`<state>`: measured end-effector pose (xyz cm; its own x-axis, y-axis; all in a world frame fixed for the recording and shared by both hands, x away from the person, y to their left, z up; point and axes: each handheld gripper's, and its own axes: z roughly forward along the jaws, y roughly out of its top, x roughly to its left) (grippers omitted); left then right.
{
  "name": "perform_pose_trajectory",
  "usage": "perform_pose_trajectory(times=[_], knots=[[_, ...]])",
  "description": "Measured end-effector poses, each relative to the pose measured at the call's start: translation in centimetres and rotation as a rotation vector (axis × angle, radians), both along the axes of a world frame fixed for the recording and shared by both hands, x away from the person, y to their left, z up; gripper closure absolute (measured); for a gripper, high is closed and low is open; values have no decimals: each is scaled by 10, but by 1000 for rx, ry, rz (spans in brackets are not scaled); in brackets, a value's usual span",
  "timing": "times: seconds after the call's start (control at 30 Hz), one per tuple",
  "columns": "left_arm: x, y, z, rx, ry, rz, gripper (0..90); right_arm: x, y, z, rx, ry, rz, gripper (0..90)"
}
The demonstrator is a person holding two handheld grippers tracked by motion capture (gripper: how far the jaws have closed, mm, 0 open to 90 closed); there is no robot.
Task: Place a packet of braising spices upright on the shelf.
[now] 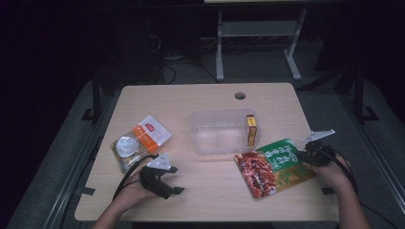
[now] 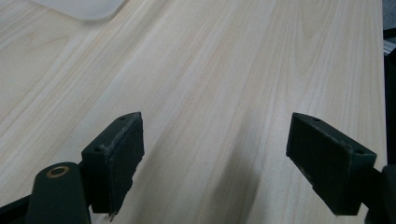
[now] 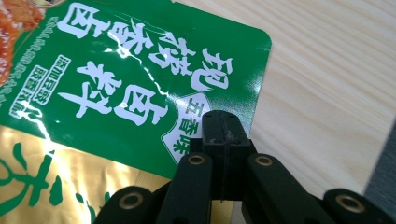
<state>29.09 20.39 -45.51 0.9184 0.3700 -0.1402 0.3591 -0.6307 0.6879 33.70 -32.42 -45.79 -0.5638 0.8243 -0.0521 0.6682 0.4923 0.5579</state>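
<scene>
My right gripper sits nearest the lens, jaws pressed flat together, their tips over the green pouch near its rounded corner. I can't tell whether the edge of the pouch is pinched between them or just lies under them. The pouch carries big white Chinese characters on green, a small white badge with green characters just ahead of my tips, and a gold band with green writing below; I can't make out a brand beyond that.

From the high view, that pouch lies flat at the right front of the table, a red food photo on its left half, with my right gripper at its right edge. Just behind it stands a clear tub, and a small yellow box stands upright inside at its right end.

My left gripper rests on the left front of the table, jaws wide apart, bare wood between them, holding nothing. Behind it lies an orange-and-white sachet with a red logo too small to read, touching a clear bag.
</scene>
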Motion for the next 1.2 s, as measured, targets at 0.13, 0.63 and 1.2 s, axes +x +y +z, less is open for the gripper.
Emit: perform_pose_trajectory(times=[0.13, 0.63, 1.2], knots=[[0, -1, 0, 3, -1, -8, 186, -3, 4, 0, 8, 4, 35, 900], [0, -1, 0, 0, -3, -10, 186, -16, 60, 2, 14, 30, 263, 900], [0, 0, 2, 5, -17, -15, 185, -34, 149, 4, -8, 37, 539, 900]])
